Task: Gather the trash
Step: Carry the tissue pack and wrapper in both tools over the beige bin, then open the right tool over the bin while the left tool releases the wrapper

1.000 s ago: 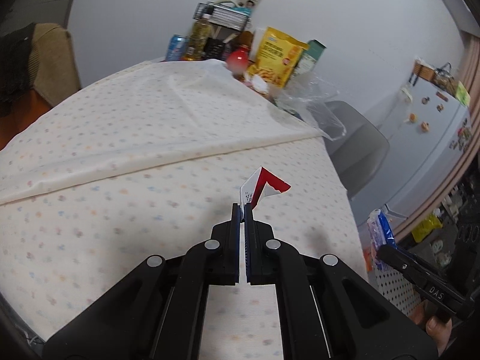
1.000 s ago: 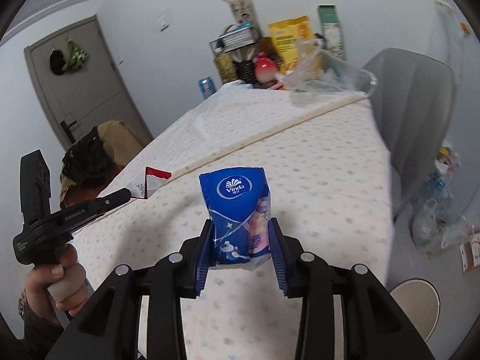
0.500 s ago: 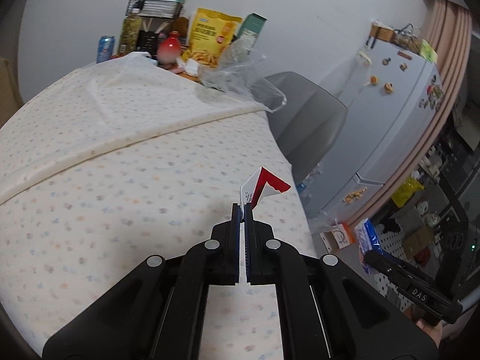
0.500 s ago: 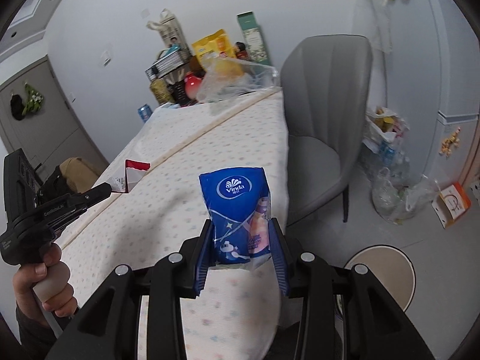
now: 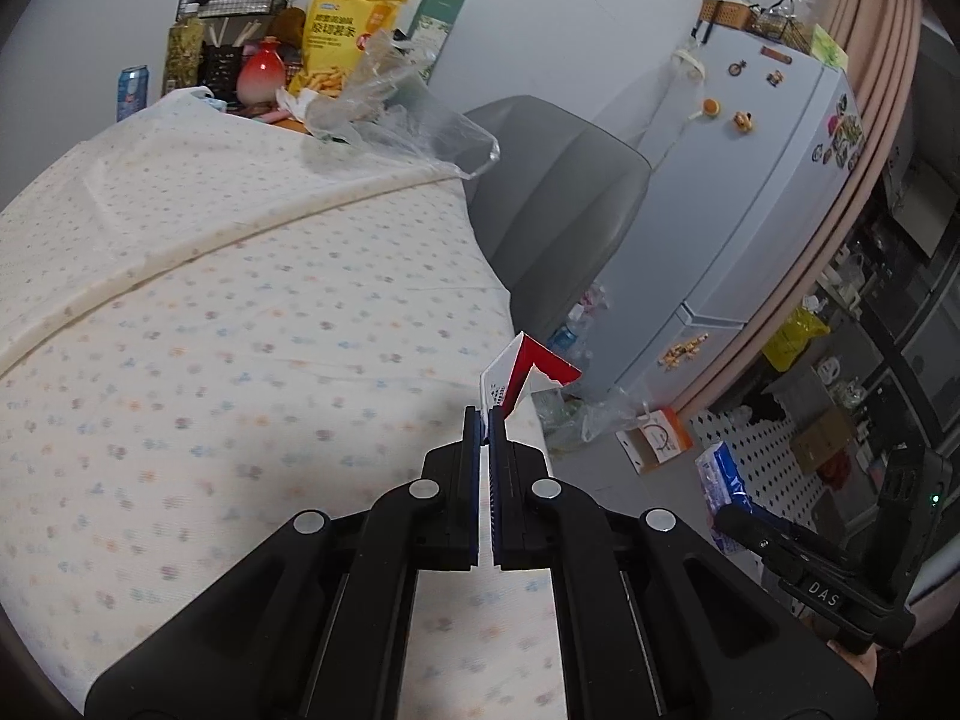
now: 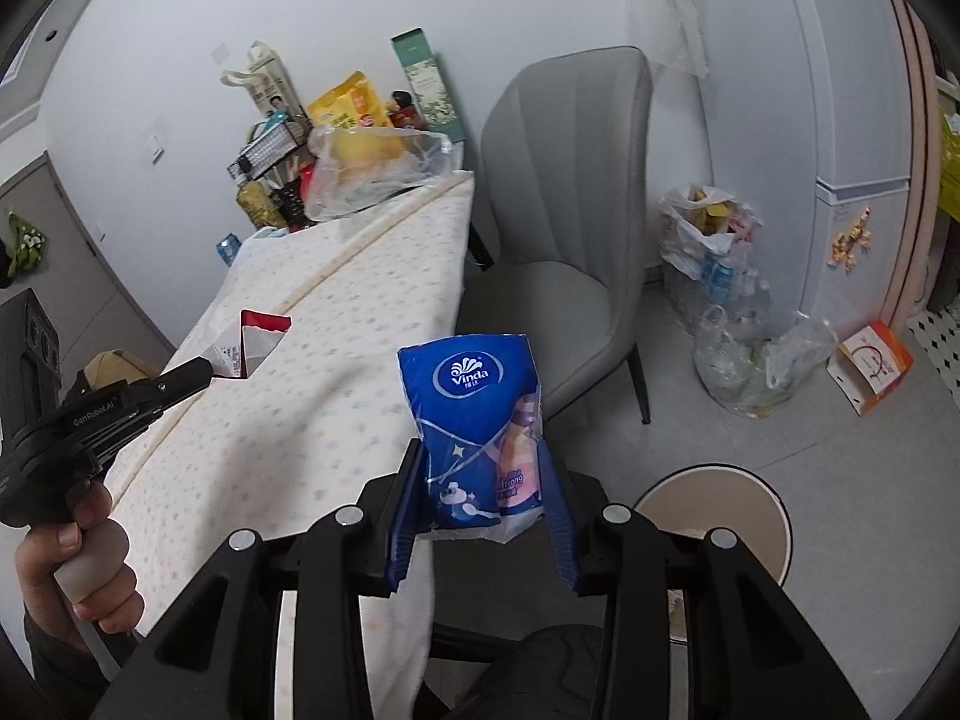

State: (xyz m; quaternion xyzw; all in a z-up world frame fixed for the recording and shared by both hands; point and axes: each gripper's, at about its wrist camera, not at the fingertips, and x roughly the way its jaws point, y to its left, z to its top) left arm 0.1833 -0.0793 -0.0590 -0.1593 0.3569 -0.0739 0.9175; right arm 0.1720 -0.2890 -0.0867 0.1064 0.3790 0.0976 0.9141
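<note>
My left gripper (image 5: 485,420) is shut on a red and white torn wrapper (image 5: 527,373) and holds it over the table's right edge. It also shows in the right wrist view (image 6: 204,367) with the wrapper (image 6: 255,343). My right gripper (image 6: 483,468) is shut on a blue Vinda tissue pack (image 6: 477,426), held off the table's corner above the floor. The pack also shows in the left wrist view (image 5: 720,483). A round beige bin lid (image 6: 729,516) sits on the floor just right of the right gripper.
The table (image 5: 240,330) has a dotted cloth. Groceries and a clear plastic bag (image 5: 396,126) crowd its far end. A grey chair (image 6: 564,240) stands beside the table. Bags of bottles (image 6: 720,276), an orange box (image 6: 870,366) and a fridge (image 5: 768,180) are to the right.
Both grippers have swung right, away from the table and toward the floor side. The chair, trash bags and bin lid have come into view. Both keep their hold.
</note>
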